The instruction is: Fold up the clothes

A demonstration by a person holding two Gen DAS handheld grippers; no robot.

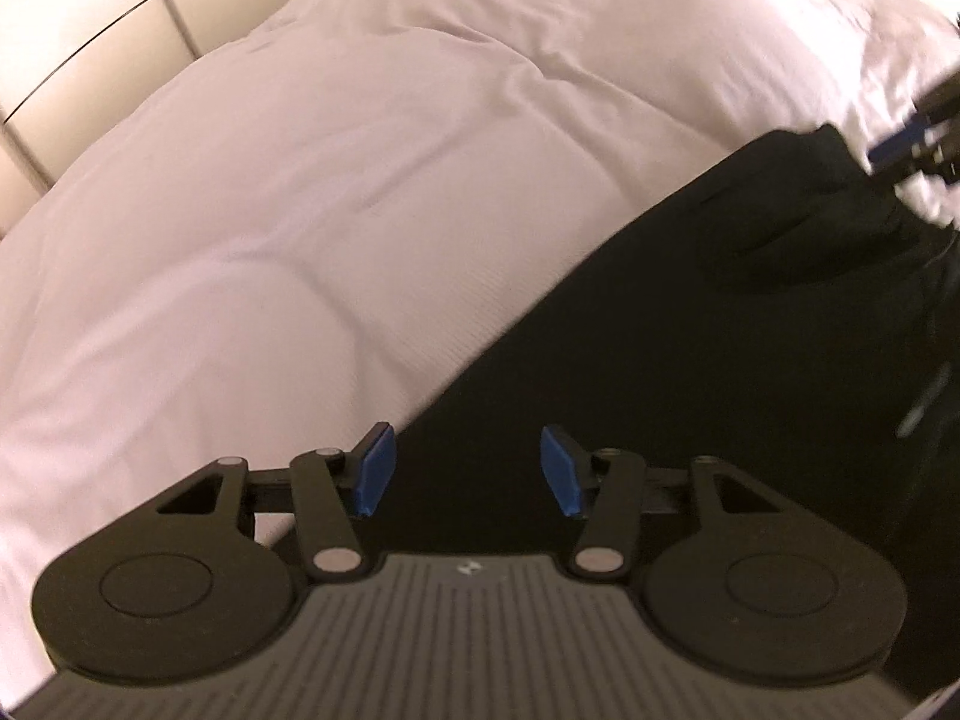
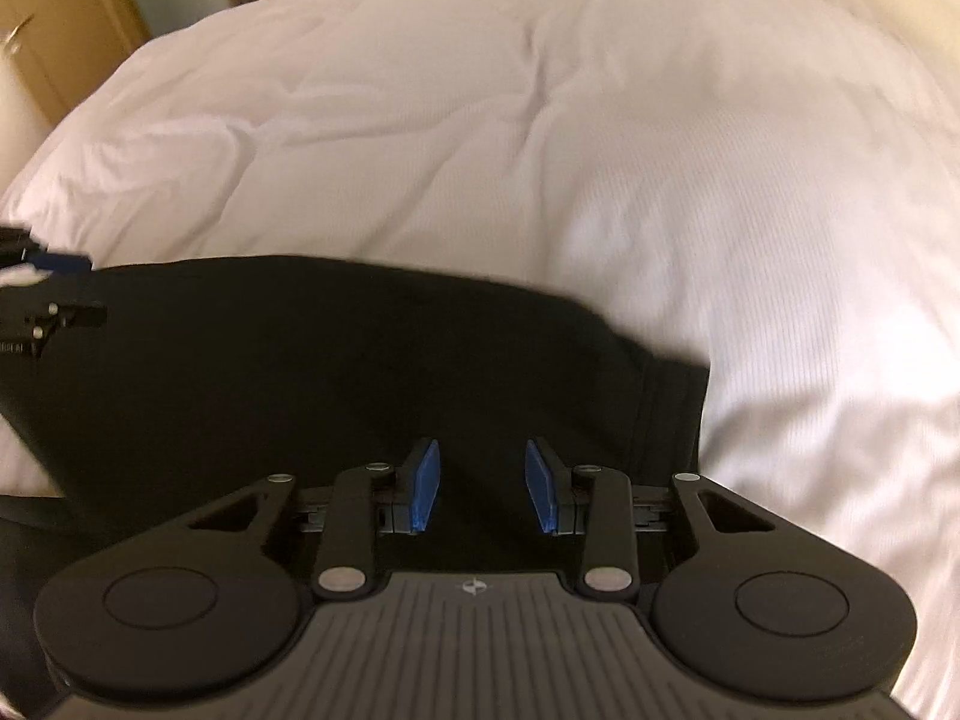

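Note:
A black garment point(image 1: 690, 330) lies flat on a white duvet point(image 1: 300, 210). My left gripper point(image 1: 468, 450) hovers over the garment's left edge, its blue pads point(image 1: 375, 468) apart with only the lying cloth below them. Blurred at the upper right is the right gripper point(image 1: 918, 144), over the garment's far corner. In the right wrist view the black garment point(image 2: 300, 360) spreads leftward on the duvet point(image 2: 600, 150), its stitched hem at the right. My right gripper point(image 2: 483, 468) stands open just above the cloth near that hem. The left gripper point(image 2: 54, 288) shows at the garment's far left corner.
A cream padded headboard point(image 1: 72, 30) rises beyond the bed at the upper left. Wooden furniture point(image 2: 54, 18) stands past the bed's far left corner. Rumpled white bedding surrounds the garment on all visible sides.

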